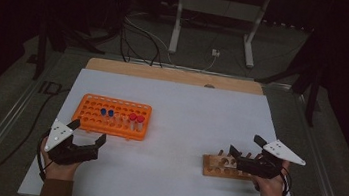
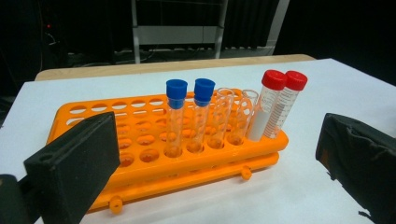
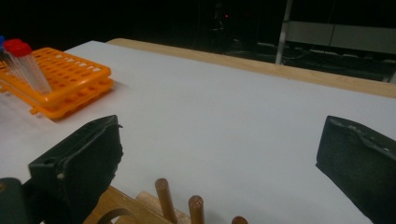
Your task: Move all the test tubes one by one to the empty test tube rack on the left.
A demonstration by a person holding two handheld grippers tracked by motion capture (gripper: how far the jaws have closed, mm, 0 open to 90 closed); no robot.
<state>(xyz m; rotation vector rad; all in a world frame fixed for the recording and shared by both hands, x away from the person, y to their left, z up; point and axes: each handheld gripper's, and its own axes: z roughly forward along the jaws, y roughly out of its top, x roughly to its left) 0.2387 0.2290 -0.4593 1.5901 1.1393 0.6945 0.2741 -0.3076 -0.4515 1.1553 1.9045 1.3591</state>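
your left gripper [image 1: 88, 135] and right gripper [image 1: 244, 146] hover with fingers released, between orange rack [image 1: 90, 118] and wooden peg block [image 1: 214, 167].

The left tongs [image 1: 88, 135] sit at seven o'clock in the high view, gripped by the left hand [image 1: 60, 164], jaws spread wide with nothing between, pointing toward one o'clock. The right tongs [image 1: 244, 146] at four o'clock, in the right hand [image 1: 270, 185], gape wide too, aimed at ten o'clock.
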